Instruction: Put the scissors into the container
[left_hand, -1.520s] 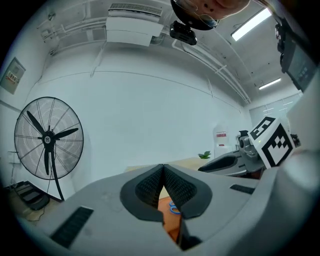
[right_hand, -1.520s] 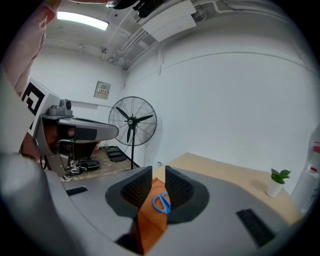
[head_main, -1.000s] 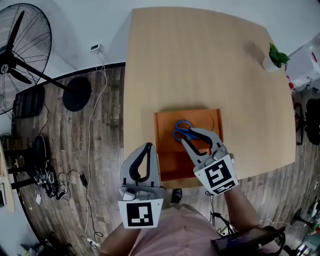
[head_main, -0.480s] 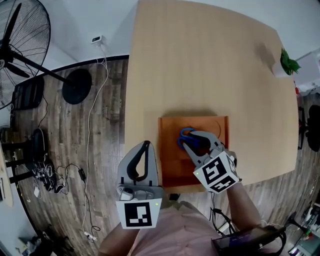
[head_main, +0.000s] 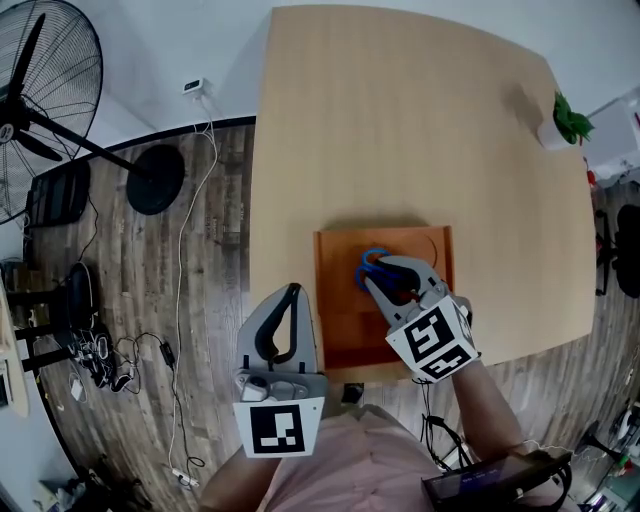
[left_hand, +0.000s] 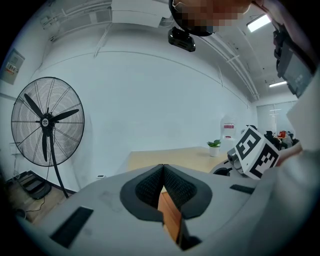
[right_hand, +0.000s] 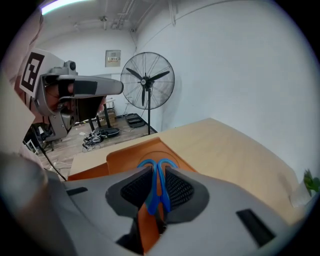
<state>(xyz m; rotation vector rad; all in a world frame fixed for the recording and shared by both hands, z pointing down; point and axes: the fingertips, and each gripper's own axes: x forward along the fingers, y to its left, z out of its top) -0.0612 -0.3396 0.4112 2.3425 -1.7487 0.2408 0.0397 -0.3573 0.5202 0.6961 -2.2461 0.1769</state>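
Observation:
The blue-handled scissors (head_main: 372, 261) hang over the orange tray-like container (head_main: 340, 330), which lies on the wooden table (head_main: 400, 120) near its front edge. My right gripper (head_main: 371, 272) is shut on them. In the right gripper view the blue handles (right_hand: 156, 192) are pinched between the pads, with the container (right_hand: 130, 155) just below. My left gripper (head_main: 292, 292) stays shut and empty beside the container's left side, near the table's left edge. The left gripper view has my left gripper (left_hand: 163, 169) with its jaws together and a strip of the orange container (left_hand: 171, 217) beneath.
A small potted plant (head_main: 565, 118) stands at the table's far right corner. A big floor fan (head_main: 40, 100) and loose cables (head_main: 120, 355) are on the wooden floor to the left. The right gripper's marker cube (left_hand: 255, 152) shows in the left gripper view.
The right gripper has kept the scissors over the container with only a slight shift. The left gripper has stayed where it was.

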